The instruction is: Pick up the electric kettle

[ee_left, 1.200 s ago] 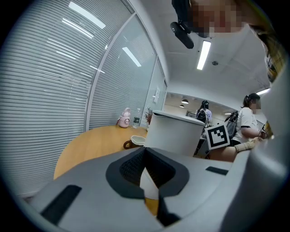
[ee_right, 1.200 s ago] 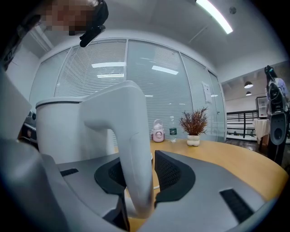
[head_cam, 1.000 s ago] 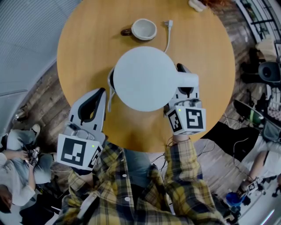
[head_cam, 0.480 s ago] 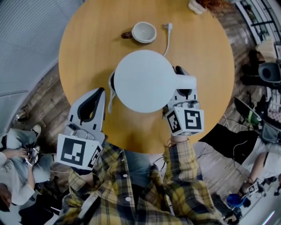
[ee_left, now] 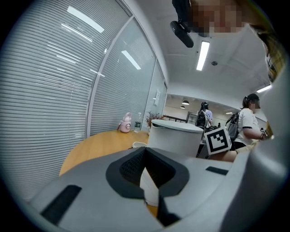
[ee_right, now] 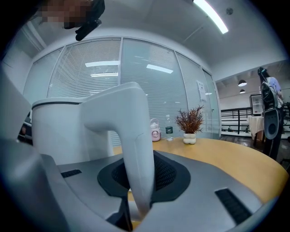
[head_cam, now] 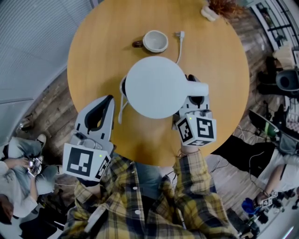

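Note:
The white electric kettle [head_cam: 156, 87] is seen from above over the middle of the round wooden table [head_cam: 93, 51]. Its handle [head_cam: 197, 87] sticks out to the right. My right gripper [head_cam: 194, 81] is shut on that handle; in the right gripper view the handle [ee_right: 136, 149] runs down between the dark pads, with the kettle body [ee_right: 59, 131] to the left. A dark base rim [head_cam: 123, 88] peeks out under the kettle's left side. My left gripper [head_cam: 106, 100] waits to the kettle's lower left, jaws together and holding nothing. In the left gripper view the kettle [ee_left: 174, 138] stands just ahead.
A white cup [head_cam: 155, 41] and a white plug [head_cam: 181, 34] with its cord lie beyond the kettle. A potted plant [head_cam: 219, 7] stands at the table's far edge and a pink bottle [ee_left: 125, 122] farther back. People sit around the table, one at the lower left [head_cam: 18, 172].
Only the head view has shifted a little. Both grippers and the kettle keep their places against each other.

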A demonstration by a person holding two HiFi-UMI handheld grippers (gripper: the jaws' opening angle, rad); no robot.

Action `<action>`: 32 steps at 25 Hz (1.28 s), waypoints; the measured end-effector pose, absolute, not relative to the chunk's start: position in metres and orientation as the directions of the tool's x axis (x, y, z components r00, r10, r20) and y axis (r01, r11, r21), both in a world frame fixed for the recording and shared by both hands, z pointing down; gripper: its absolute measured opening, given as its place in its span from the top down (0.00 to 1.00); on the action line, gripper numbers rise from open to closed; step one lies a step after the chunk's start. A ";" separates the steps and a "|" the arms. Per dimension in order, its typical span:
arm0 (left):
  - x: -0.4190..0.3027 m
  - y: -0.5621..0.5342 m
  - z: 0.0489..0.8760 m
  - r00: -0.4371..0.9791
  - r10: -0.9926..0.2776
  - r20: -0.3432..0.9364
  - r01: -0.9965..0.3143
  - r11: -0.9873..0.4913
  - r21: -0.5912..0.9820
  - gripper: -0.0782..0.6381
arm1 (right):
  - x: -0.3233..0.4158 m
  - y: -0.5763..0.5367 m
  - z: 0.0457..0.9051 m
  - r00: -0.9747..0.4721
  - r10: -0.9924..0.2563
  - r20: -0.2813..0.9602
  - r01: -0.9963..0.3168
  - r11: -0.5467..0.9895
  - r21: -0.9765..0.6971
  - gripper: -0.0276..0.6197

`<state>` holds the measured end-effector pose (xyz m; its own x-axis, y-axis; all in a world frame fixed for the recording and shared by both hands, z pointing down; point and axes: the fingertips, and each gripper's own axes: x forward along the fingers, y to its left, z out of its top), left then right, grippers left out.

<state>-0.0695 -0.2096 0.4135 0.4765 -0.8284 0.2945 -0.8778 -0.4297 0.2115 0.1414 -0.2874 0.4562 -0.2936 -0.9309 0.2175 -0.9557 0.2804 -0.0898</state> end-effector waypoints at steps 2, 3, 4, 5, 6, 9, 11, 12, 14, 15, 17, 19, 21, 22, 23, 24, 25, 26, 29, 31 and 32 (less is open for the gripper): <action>-0.071 -0.212 0.411 0.472 -0.833 0.290 -0.880 -0.426 0.210 0.89 | 0.141 -0.290 0.456 -0.295 -0.929 0.223 -0.955 0.280 -0.094 0.83; -0.070 -0.214 0.409 0.472 -0.833 0.289 -0.880 -0.426 0.209 0.89 | 0.142 -0.292 0.455 -0.294 -0.929 0.225 -0.955 0.279 -0.097 0.83; -0.070 -0.215 0.408 0.472 -0.833 0.288 -0.880 -0.427 0.208 0.89 | 0.143 -0.292 0.455 -0.294 -0.928 0.227 -0.955 0.278 -0.099 0.83; -0.070 -0.215 0.408 0.473 -0.833 0.287 -0.880 -0.428 0.207 0.89 | 0.143 -0.293 0.456 -0.293 -0.928 0.229 -0.956 0.277 -0.100 0.83; -0.070 -0.215 0.407 0.473 -0.834 0.286 -0.880 -0.429 0.204 0.89 | 0.142 -0.293 0.455 -0.292 -0.928 0.230 -0.956 0.276 -0.099 0.83; -0.072 -0.216 0.403 0.472 -0.837 0.276 -0.880 -0.430 0.200 0.89 | 0.139 -0.292 0.450 -0.292 -0.930 0.225 -0.956 0.279 -0.088 0.82; -0.074 -0.217 0.399 0.473 -0.839 0.269 -0.880 -0.433 0.197 0.89 | 0.137 -0.293 0.445 -0.294 -0.930 0.222 -0.956 0.282 -0.085 0.82; -0.075 -0.217 0.397 0.473 -0.840 0.266 -0.880 -0.433 0.197 0.89 | 0.137 -0.293 0.442 -0.294 -0.930 0.221 -0.956 0.282 -0.085 0.82; -0.077 -0.218 0.391 0.474 -0.842 0.259 -0.879 -0.435 0.195 0.89 | 0.137 -0.293 0.437 -0.294 -0.930 0.220 -0.956 0.280 -0.092 0.82; -0.077 -0.218 0.388 0.475 -0.842 0.255 -0.879 -0.437 0.192 0.89 | 0.137 -0.292 0.433 -0.294 -0.931 0.218 -0.955 0.278 -0.098 0.82; -0.076 -0.218 0.383 0.479 -0.841 0.250 -0.876 -0.445 0.184 0.89 | 0.140 -0.290 0.427 -0.293 -0.932 0.214 -0.955 0.275 -0.108 0.82; -0.074 -0.218 0.378 0.484 -0.840 0.244 -0.874 -0.452 0.178 0.89 | 0.142 -0.289 0.420 -0.293 -0.932 0.212 -0.955 0.275 -0.110 0.82; -0.073 -0.221 0.371 0.489 -0.840 0.233 -0.871 -0.459 0.174 0.89 | 0.144 -0.290 0.413 -0.295 -0.932 0.209 -0.955 0.278 -0.106 0.82; -0.072 -0.223 0.368 0.492 -0.841 0.226 -0.870 -0.462 0.172 0.89 | 0.144 -0.291 0.409 -0.296 -0.933 0.206 -0.954 0.280 -0.105 0.82; -0.072 -0.225 0.363 0.494 -0.841 0.219 -0.868 -0.466 0.169 0.89 | 0.143 -0.292 0.405 -0.296 -0.933 0.203 -0.954 0.280 -0.104 0.82; -0.072 -0.226 0.359 0.497 -0.841 0.213 -0.867 -0.470 0.166 0.89 | 0.143 -0.292 0.400 -0.298 -0.934 0.199 -0.954 0.282 -0.105 0.82; -0.071 -0.226 0.354 0.498 -0.842 0.208 -0.866 -0.473 0.161 0.89 | 0.144 -0.291 0.396 -0.299 -0.934 0.196 -0.953 0.283 -0.107 0.82; -0.069 -0.225 0.350 0.500 -0.842 0.204 -0.865 -0.476 0.157 0.89 | 0.145 -0.289 0.391 -0.302 -0.933 0.194 -0.952 0.285 -0.111 0.82; -0.065 -0.222 0.337 0.505 -0.841 0.193 -0.863 -0.485 0.143 0.89 | 0.147 -0.282 0.380 -0.308 -0.933 0.184 -0.949 0.288 -0.128 0.82; -0.063 -0.220 0.332 0.509 -0.840 0.188 -0.860 -0.490 0.140 0.89 | 0.149 -0.278 0.373 -0.310 -0.934 0.178 -0.947 0.288 -0.139 0.82; -0.062 -0.219 0.330 0.512 -0.839 0.186 -0.859 -0.493 0.139 0.89 | 0.150 -0.276 0.371 -0.310 -0.934 0.177 -0.947 0.287 -0.145 0.82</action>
